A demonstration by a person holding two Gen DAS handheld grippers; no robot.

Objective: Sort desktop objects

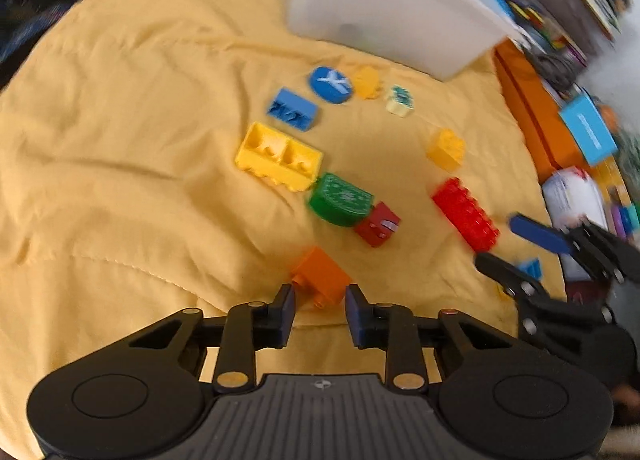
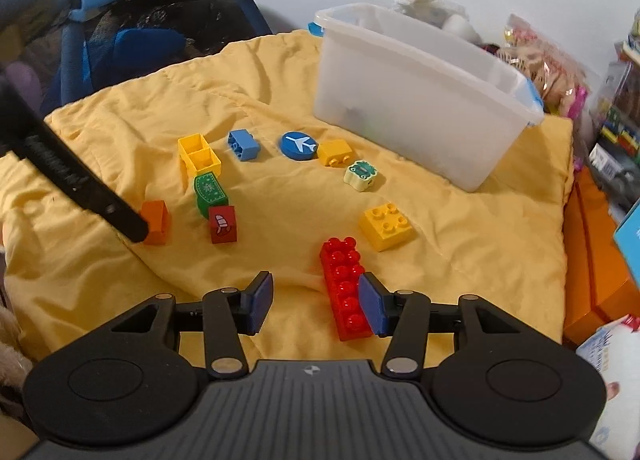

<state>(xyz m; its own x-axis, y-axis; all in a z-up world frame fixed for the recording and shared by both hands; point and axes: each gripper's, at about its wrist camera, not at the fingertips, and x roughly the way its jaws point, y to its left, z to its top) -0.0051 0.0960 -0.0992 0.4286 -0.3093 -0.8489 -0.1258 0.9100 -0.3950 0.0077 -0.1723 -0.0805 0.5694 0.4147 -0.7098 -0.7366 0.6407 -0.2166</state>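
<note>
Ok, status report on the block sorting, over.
Left hand-held gripper closing around the orange block, pads not clearly touching. Right hand-held gripper open beside the long red brick. White bin unobstructed; other blocks loose on the yellow blanket.

Toy bricks (image 2: pixel 386 225) lie scattered on a quilt (image 2: pixel 120 131) (creased), a bin (image 2: pixel 420 115) standing behind them.

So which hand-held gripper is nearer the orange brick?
Left. The left hand-held gripper has the orange brick between its fingertips; the right hand-held gripper sits off by the long red brick.
</note>
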